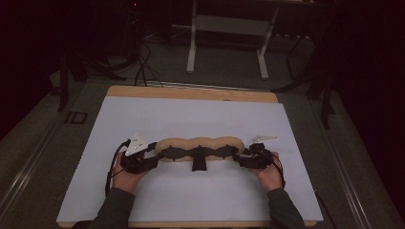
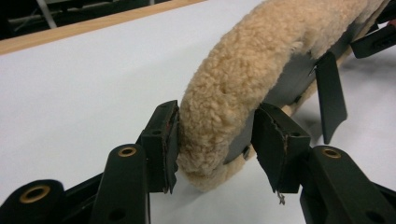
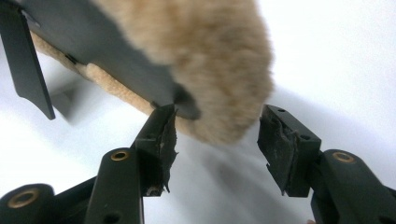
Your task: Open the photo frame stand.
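A long tan fleece pad (image 1: 198, 142) with a black backing and a short black strap (image 1: 198, 163) lies across the white sheet, between my two hands. My left gripper (image 1: 152, 151) holds the pad's left end. In the left gripper view the left gripper (image 2: 217, 135) has one pad pressed into the fleece (image 2: 233, 79) and the other against the black backing. My right gripper (image 1: 241, 153) is at the pad's right end. In the right gripper view the right gripper (image 3: 219, 135) stands open around the fleece tip (image 3: 219, 70): one jaw touches the black backing, the other is apart from the fleece.
A white sheet (image 1: 191, 114) covers a wooden table (image 1: 191, 92). Beyond the far edge are a dark floor, cables (image 1: 143, 67) and the white legs of a desk (image 1: 192, 43). There is bare sheet in front of and behind the pad.
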Action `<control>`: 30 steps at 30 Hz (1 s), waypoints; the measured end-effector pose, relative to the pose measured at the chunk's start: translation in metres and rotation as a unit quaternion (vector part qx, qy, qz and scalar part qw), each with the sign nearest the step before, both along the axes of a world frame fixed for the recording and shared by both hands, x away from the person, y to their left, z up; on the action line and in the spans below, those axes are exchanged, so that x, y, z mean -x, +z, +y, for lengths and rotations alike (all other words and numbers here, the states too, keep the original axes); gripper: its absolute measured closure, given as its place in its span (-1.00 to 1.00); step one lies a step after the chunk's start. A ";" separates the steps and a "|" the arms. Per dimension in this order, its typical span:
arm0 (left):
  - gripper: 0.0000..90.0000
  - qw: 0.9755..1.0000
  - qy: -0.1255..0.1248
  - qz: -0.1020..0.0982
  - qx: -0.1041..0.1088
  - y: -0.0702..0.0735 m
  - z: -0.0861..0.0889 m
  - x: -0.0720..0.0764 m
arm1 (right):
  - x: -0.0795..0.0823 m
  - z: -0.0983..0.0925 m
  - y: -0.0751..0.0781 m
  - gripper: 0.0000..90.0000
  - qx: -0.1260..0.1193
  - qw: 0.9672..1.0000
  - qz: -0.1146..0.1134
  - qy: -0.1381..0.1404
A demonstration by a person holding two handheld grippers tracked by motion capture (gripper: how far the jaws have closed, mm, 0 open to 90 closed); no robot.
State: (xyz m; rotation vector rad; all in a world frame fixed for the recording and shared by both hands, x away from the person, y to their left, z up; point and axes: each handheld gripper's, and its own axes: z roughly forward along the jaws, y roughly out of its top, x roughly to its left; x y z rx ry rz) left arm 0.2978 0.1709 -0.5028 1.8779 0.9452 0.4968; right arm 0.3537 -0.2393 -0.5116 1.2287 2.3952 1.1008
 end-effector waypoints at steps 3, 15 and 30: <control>0.12 1.000 -0.004 0.004 0.001 0.001 0.001 0.002 | 0.003 -0.004 -0.002 0.01 -0.006 1.000 0.008 0.000; 0.04 1.000 -0.009 0.013 0.004 0.002 0.006 0.008 | 0.018 0.004 -0.009 -0.13 0.025 1.000 0.000 0.008; 0.03 1.000 -0.019 0.006 0.016 0.006 0.012 0.015 | 0.021 -0.001 -0.005 0.00 0.006 1.000 0.008 -0.008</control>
